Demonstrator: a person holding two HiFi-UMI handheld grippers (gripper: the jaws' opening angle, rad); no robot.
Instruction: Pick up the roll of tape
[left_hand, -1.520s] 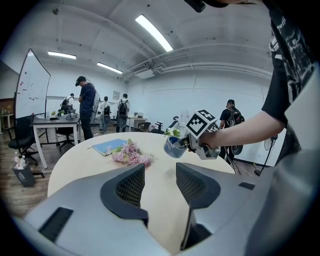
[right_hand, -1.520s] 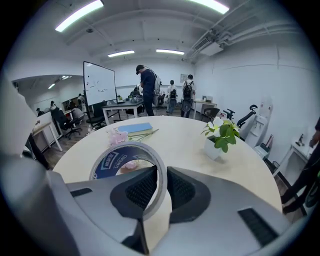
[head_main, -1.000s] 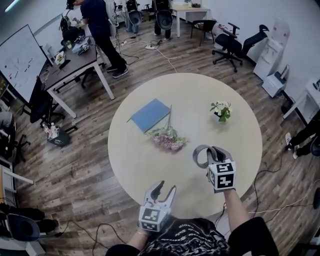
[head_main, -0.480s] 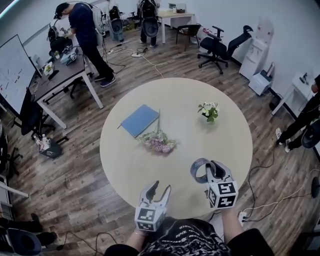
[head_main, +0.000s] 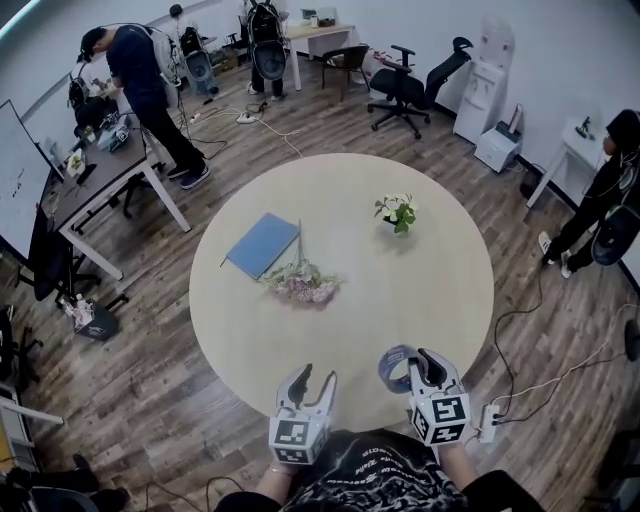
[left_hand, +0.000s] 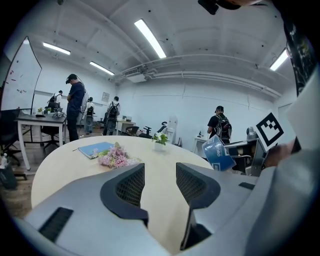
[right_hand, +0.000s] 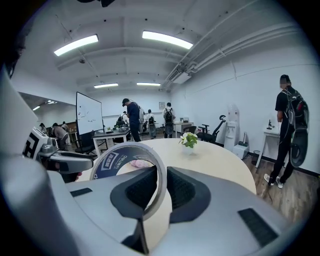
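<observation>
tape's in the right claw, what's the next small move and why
Probably just raise the right claw a little and hold it steady. Its jaws pinch the wall of the roll of tape, low over the near edge of the table. The left claw stands open and empty, so it isn't needed.

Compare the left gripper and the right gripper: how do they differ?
The left gripper's jaws stand wide apart; the right gripper's are almost together. The left gripper holds nothing; the right gripper clamps the wall of the roll of tape. Both hover over the table's near edge.
</observation>
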